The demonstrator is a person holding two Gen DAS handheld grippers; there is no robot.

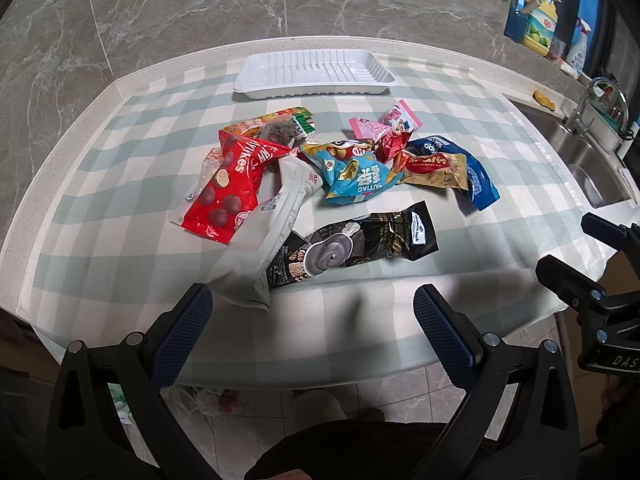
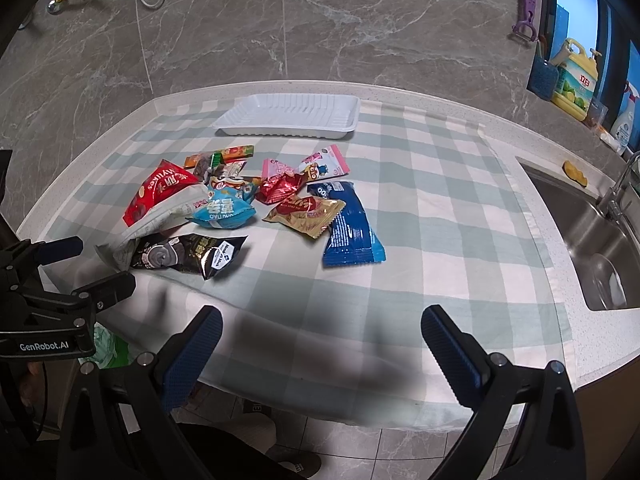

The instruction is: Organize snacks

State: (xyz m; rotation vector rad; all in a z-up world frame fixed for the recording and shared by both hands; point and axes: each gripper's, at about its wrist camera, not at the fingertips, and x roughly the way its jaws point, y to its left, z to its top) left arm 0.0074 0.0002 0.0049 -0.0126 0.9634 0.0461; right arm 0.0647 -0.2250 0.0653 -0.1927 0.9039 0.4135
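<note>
Snacks: loose pile of crinkly foil and plastic snack packets (image 1: pixel 336 176) (image 2: pixel 248 208) mid-counter, on the green-and-white checked cloth (image 1: pixel 120 216) (image 2: pixel 440 216).
Tray: white ribbed plastic tray (image 1: pixel 316 88) (image 2: pixel 288 130) behind the pile, apart from it.
Left gripper (image 1: pixel 313 306): fingers spread, grasping nothing, at the counter's near edge.
Right gripper (image 2: pixel 322 330): fingers spread, grasping nothing.
Sink: steel sink (image 2: pixel 592 240) at right.

Each tool is built of matte black plastic arms carrying two fingers faced with dark blue, finely ribbed pads. Round silver screws are set at the pivots. On the left tool (image 1: pixel 312 312), seen at 9 o'clock from the right wrist, white "GenRobot.AI" lettering is printed. The right tool (image 2: pixel 322 334) is made alike.
</note>
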